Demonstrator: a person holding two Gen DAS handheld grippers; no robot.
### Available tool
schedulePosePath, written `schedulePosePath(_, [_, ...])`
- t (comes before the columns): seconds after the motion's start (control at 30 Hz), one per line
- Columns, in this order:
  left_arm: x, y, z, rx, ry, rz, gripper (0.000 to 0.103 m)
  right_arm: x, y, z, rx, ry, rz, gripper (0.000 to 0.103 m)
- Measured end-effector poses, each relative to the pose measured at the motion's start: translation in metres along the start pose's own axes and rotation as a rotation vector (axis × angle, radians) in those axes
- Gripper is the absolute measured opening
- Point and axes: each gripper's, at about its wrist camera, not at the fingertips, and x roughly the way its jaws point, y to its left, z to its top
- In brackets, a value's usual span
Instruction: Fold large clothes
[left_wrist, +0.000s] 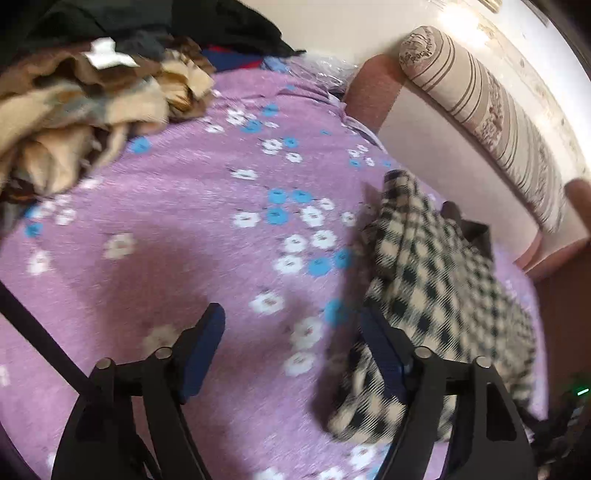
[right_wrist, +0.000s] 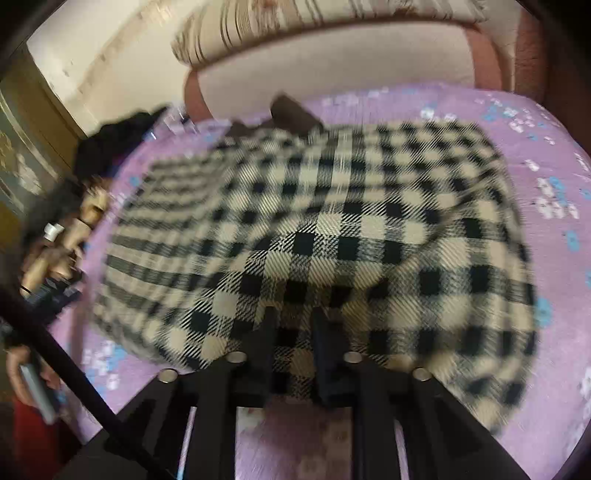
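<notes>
A black-and-cream checked garment (right_wrist: 332, 229) lies spread on the purple flowered bed cover (right_wrist: 554, 229). My right gripper (right_wrist: 293, 325) is shut on the near edge of this checked garment, which bulges up in front of it. In the left wrist view the same garment (left_wrist: 436, 280) lies bunched at the right. My left gripper (left_wrist: 291, 321) is open and empty above the bed cover (left_wrist: 184, 229), its right finger beside the garment's edge.
A heap of brown, tan and dark clothes (left_wrist: 81, 110) lies at the far left of the bed. A striped bolster (left_wrist: 480, 99) rests on the padded headboard (left_wrist: 424, 140). A person's hands (right_wrist: 62, 251) show at the left of the right wrist view.
</notes>
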Motion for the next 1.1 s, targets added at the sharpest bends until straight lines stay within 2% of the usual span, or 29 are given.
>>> schedulePosePath(0.03, [0.005,-0.002,0.004,-0.007,0.013,-0.03,0.078,0.006,0.0,0.001,-0.002,0.015,-0.012,0.023])
schedulePosePath(0.13, [0.024,-0.015,0.018,0.027,0.063,-0.114,0.082,-0.005,0.014,0.002,-0.052,-0.012,-0.029,0.026])
schedulePosePath(0.17, [0.031,-0.021,0.024,0.046,0.08,-0.136,0.084,-0.01,0.023,0.0,-0.08,-0.024,-0.014,0.032])
schedulePosePath(0.2, [0.041,-0.03,0.031,0.073,0.106,-0.165,0.085,-0.017,0.038,-0.004,-0.135,-0.04,0.01,0.045])
schedulePosePath(0.27, [0.057,-0.043,0.041,0.108,0.152,-0.196,0.085,-0.02,0.069,-0.015,-0.251,-0.058,0.025,0.057])
schedulePosePath(0.33, [0.076,-0.057,0.053,0.137,0.208,-0.226,0.085,-0.012,0.108,-0.028,-0.374,-0.054,0.051,0.058])
schedulePosePath(0.4, [0.093,-0.065,0.063,0.14,0.267,-0.271,0.085,0.002,0.141,-0.04,-0.479,-0.05,0.052,0.063])
schedulePosePath(0.5, [0.118,-0.076,0.073,0.153,0.352,-0.309,0.085,0.031,0.187,-0.06,-0.652,-0.041,0.007,0.064])
schedulePosePath(0.57, [0.126,-0.086,0.079,0.197,0.367,-0.309,0.088,0.048,0.207,-0.072,-0.733,-0.036,-0.016,0.064])
schedulePosePath(0.67, [0.134,-0.097,0.081,0.253,0.401,-0.318,0.096,0.063,0.226,-0.074,-0.783,-0.067,-0.044,0.063])
schedulePosePath(0.77, [0.141,-0.103,0.084,0.289,0.43,-0.331,0.098,0.073,0.239,-0.066,-0.802,-0.074,-0.053,0.063])
schedulePosePath(0.87, [0.145,-0.098,0.09,0.25,0.449,-0.369,0.098,0.085,0.253,-0.062,-0.846,-0.091,-0.088,0.063])
schedulePosePath(0.9, [0.145,-0.096,0.092,0.23,0.447,-0.376,0.098,0.087,0.258,-0.061,-0.848,-0.095,-0.093,0.057])
schedulePosePath(0.93, [0.145,-0.094,0.093,0.209,0.442,-0.376,0.094,0.089,0.261,-0.061,-0.845,-0.091,-0.088,0.053])
schedulePosePath(0.97, [0.144,-0.094,0.092,0.211,0.43,-0.348,0.075,0.09,0.262,-0.06,-0.839,-0.083,-0.078,0.04])
schedulePosePath(1.0, [0.142,-0.094,0.09,0.229,0.424,-0.322,0.062,0.091,0.264,-0.06,-0.835,-0.078,-0.071,0.026])
schedulePosePath(1.03, [0.139,-0.095,0.088,0.248,0.43,-0.313,0.039,0.092,0.267,-0.061,-0.837,-0.08,-0.077,0.019])
schedulePosePath(1.07, [0.135,-0.097,0.087,0.24,0.436,-0.324,0.032,0.093,0.27,-0.063,-0.845,-0.089,-0.099,0.01])
schedulePosePath(1.1, [0.13,-0.097,0.087,0.238,0.423,-0.317,0.031,0.095,0.276,-0.062,-0.851,-0.103,-0.123,0.009])
